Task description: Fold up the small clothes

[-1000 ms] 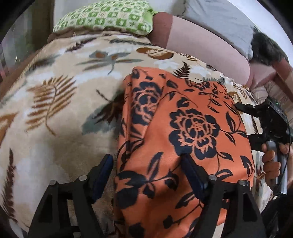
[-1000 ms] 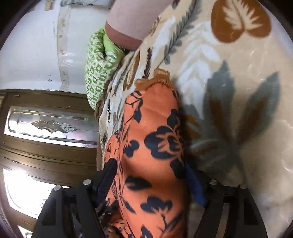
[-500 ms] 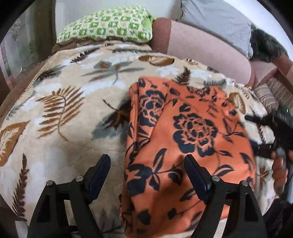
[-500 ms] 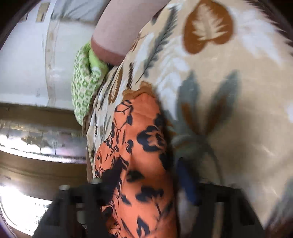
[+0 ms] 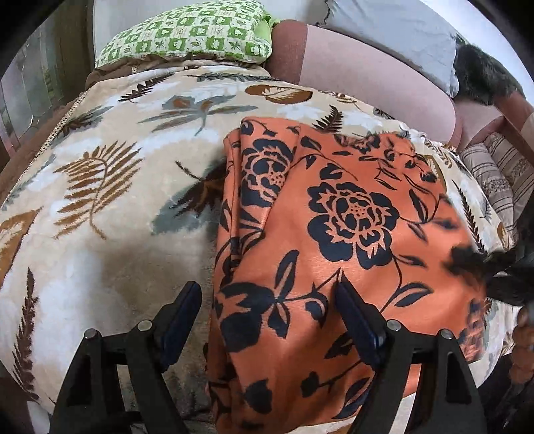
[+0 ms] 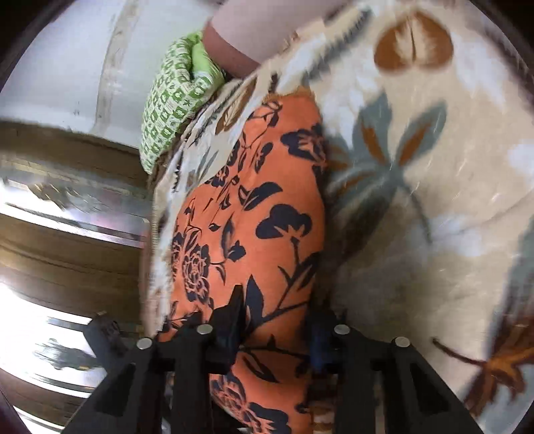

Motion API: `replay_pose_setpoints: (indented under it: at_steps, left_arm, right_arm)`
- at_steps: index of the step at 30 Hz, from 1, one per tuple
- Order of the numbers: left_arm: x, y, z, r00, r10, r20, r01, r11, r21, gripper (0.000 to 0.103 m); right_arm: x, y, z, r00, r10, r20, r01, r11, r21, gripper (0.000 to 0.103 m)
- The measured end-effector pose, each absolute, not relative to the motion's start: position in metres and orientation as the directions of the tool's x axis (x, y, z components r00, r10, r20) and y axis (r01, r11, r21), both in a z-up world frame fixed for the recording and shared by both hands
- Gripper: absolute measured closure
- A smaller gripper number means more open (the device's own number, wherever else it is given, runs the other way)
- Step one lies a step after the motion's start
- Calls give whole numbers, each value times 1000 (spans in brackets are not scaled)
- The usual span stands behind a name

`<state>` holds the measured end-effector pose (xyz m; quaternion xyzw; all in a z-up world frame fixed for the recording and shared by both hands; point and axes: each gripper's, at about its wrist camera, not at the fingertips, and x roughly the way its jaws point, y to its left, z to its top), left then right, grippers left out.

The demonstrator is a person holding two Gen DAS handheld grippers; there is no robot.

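A cream blanket (image 5: 110, 213) printed with brown and grey leaves covers the whole work surface, a bed or couch. Behind it a white wall (image 6: 60, 63) rises, and along the left side runs dark wood panelling with a strip of patterned glass (image 6: 66, 213) that lets in bright light. At the back edge of the blanket lie a pink bolster (image 5: 373, 80), a grey cushion (image 5: 393, 30) and a green-and-white checked pillow (image 5: 187, 36); a striped cushion (image 5: 497, 177) sits at the far right.

The orange garment (image 5: 333, 253) with dark blue flowers lies folded on the blanket, towards its right half, its layered edge on the left.

The left gripper (image 5: 267, 310) hangs above the garment's near left part with its jaws spread wide, nothing pinched. The right gripper (image 6: 277, 327) has just been closing its jaws, and they now pinch the garment's near end, with cloth bunched between them.
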<state>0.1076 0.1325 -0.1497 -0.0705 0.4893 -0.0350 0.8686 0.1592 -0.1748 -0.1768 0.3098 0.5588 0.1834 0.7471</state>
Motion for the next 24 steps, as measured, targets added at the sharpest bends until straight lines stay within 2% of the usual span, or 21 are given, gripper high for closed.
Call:
replay_pose_setpoints:
  at_steps: [1, 2, 4, 6, 12, 13, 15, 18, 19, 20, 21, 24]
  left_arm:
    - [109, 131, -151, 512, -138, -848, 1, 987, -161, 19]
    - [109, 129, -152, 511, -129, -850, 0, 989, -150, 19]
    - [107, 128, -146, 526, -113, -843, 2, 991, -131, 19]
    - [104, 130, -140, 537, -114, -836, -1, 991, -135, 19]
    - [96, 139, -124, 562, -116, -819, -24, 987, -156, 19]
    - [95, 140, -123, 564, -116, -817, -24, 987, -157, 19]
    - [94, 142, -120, 568, -113, -815, -35, 986, -161, 19]
    - [92, 147, -118, 570, -110, -814, -48, 985, -166, 19]
    - [91, 148, -118, 571, -107, -814, -50, 985, -164, 19]
    - [90, 149, -118, 570, -105, -815, -53, 985, -164, 19]
    - [90, 151, -119, 567, -105, -817, -59, 984, -167, 19]
    - [89, 157, -118, 572, -100, -814, -66, 984, -168, 19]
  right_arm:
    - [161, -176, -192, 284, 613, -738, 104, 745, 659, 70]
    - [161, -184, -203, 303, 652, -695, 141, 690, 710, 69]
    - [156, -185, -193, 326, 651, -685, 116, 692, 713, 65]
    - [153, -178, -179, 322, 591, -740, 77, 762, 642, 48]
    - [144, -175, -119, 474, 485, -734, -5, 836, 549, 46]
    - [144, -170, -107, 494, 502, -710, -43, 830, 557, 45]
    - [146, -158, -93, 487, 555, -675, -114, 806, 580, 36]
    - [148, -145, -101, 416, 651, -635, -183, 743, 643, 35]
    - [154, -142, -116, 378, 664, -645, -165, 734, 659, 34]
    - [164, -141, -142, 333, 618, -713, -78, 771, 632, 34]
    - [166, -143, -154, 311, 608, -731, -30, 775, 631, 35]
    - [165, -141, -134, 357, 627, -693, -24, 747, 664, 36]
